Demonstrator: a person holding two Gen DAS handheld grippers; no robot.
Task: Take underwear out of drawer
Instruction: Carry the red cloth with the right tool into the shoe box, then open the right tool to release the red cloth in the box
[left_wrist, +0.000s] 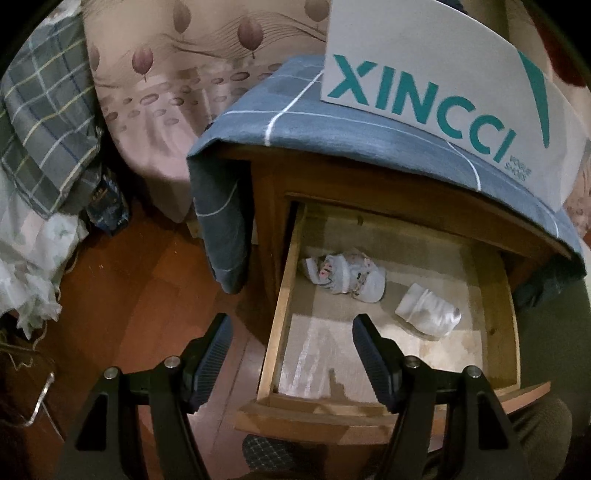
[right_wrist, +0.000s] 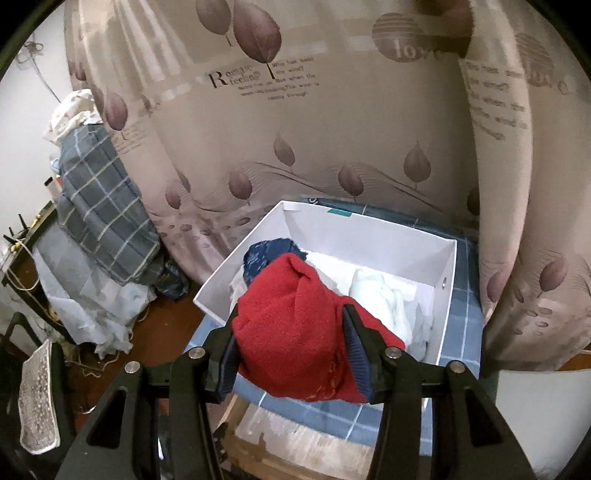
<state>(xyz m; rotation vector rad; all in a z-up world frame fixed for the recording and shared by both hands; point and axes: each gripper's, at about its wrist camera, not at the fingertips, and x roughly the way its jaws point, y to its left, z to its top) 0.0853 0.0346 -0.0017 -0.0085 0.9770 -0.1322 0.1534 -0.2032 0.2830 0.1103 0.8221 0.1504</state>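
1. Looking down the left tool (left_wrist: 291, 354): fingers spread, nothing between the pads, hovering over the front left corner of the open drawer (left_wrist: 284, 295).
2. Drawer pulled out of a wooden nightstand (left_wrist: 269, 206); pale liner on the bottom, worn and patchy toward the front.
3. Two bundles left inside: a white patterned bundle (left_wrist: 347, 273) at 12 o'clock from the left tool, and a plain white roll (left_wrist: 428, 312) at 2 o'clock, close to it but not touching. Whether socks or underwear: cannot tell.
4. Nightstand top draped in a blue checked cloth (left_wrist: 295, 114), one corner hanging down the left side. White box (left_wrist: 436, 74) printed "XINCCI" standing on the cloth at 1 o'clock.
5. Right tool (right_wrist: 291, 350): pinching a red garment (right_wrist: 291, 325), ribbed pads pressed into both sides, fabric bulging above and hanging below the fingers. Gold-orange print visible on the lower edge.
6. Red garment held in the air over the near edge of the open white box (right_wrist: 332, 229), at 12 o'clock from the right tool.
7. Already in the box: a dark blue item (right_wrist: 266, 253) at 11 o'clock, white items (right_wrist: 384, 299) at 1 o'clock.
8. Leaf-print curtain (right_wrist: 332, 122) behind the box; checked grey bedding (right_wrist: 99, 218) piled at 9 o'clock; wooden floor (left_wrist: 147, 295) beneath.
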